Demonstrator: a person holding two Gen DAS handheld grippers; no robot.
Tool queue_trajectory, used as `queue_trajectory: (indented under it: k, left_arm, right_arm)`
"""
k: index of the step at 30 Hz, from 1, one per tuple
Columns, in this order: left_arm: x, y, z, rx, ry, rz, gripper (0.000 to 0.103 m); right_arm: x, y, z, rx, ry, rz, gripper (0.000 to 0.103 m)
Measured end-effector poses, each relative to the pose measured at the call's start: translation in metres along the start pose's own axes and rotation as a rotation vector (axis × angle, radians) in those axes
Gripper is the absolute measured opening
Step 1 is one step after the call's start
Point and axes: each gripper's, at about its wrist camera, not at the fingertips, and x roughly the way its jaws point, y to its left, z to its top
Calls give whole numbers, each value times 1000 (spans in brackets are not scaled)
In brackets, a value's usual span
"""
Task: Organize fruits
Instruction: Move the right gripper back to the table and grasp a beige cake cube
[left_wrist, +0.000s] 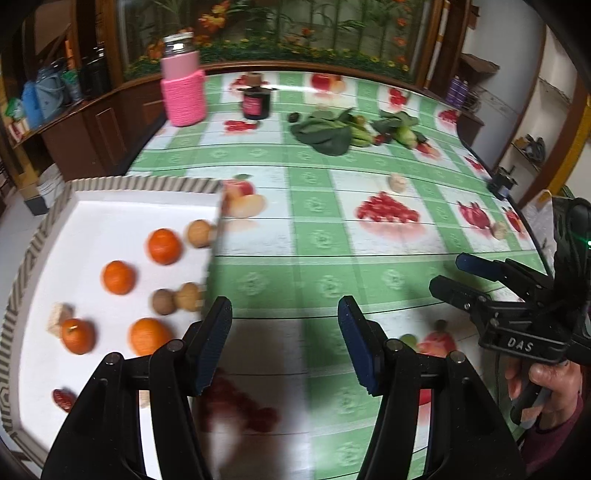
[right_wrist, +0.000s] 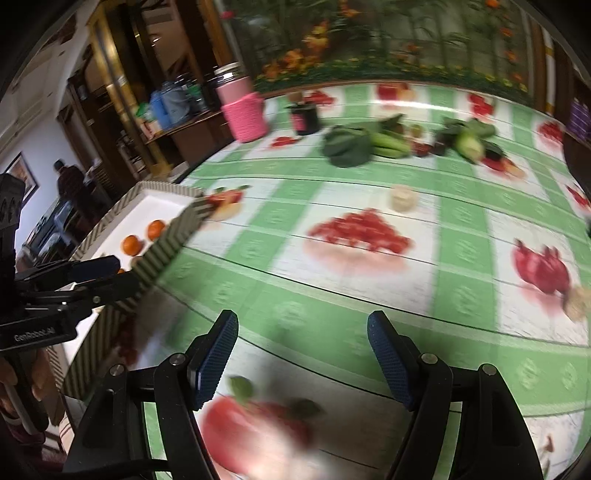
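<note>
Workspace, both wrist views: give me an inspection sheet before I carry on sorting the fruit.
Surface: table under a green checked cloth printed with fruit.
Job's things: white tray with striped rim at the table's left; inside it four oranges, brown round fruits, a red one and a pale chunk.
Clutter: pink bottle, dark jar, leafy greens, pale lumps loose on the cloth.
Grippers: left claw open, empty; right claw open, empty, over bare cloth.
Cables: nothing seen.
Surroundings: wooden cabinets, flower mural, a person standing far left in the right wrist view.
</note>
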Motion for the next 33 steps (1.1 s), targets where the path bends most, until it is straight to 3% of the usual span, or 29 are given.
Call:
queue_trajectory:
  k: [3, 6, 16, 23, 26, 28, 30, 32, 33]
  left_arm:
    - [3, -18, 4, 25, 3, -27, 58]
    - [8, -36, 10, 40, 5, -58, 66]
    - [35, -91, 45, 119, 33, -136, 66]
    - [70, -108, 70, 143, 53, -129, 66]
    - [85, -109, 79, 137, 67, -126, 66]
    - [94, -110, 85, 131, 79, -127, 66]
    - [102, -114, 90, 138, 81, -122, 66]
    - [107, -117, 94, 146, 80, -125, 66]
    - [111, -119, 96, 149, 81, -129, 66]
  right_arm:
    - [-8, -20, -4, 21, -8, -33, 75]
    - [-20, -43, -5, 55, -22, -69, 75]
    - [-68, -130, -11, 165, -100, -249, 87]
    - [-58, -171, -9, 222, -73, -319, 87]
    - [-52, -184, -5, 244, -72, -303, 87]
    - [-45, -189, -1, 242, -63, -297, 84]
    - [-38, -190, 1, 230, -41, -318, 74]
    - [-31, -193, 3, 222, -26, -313, 52]
    - [-29, -195, 4, 219, -25, -318, 49]
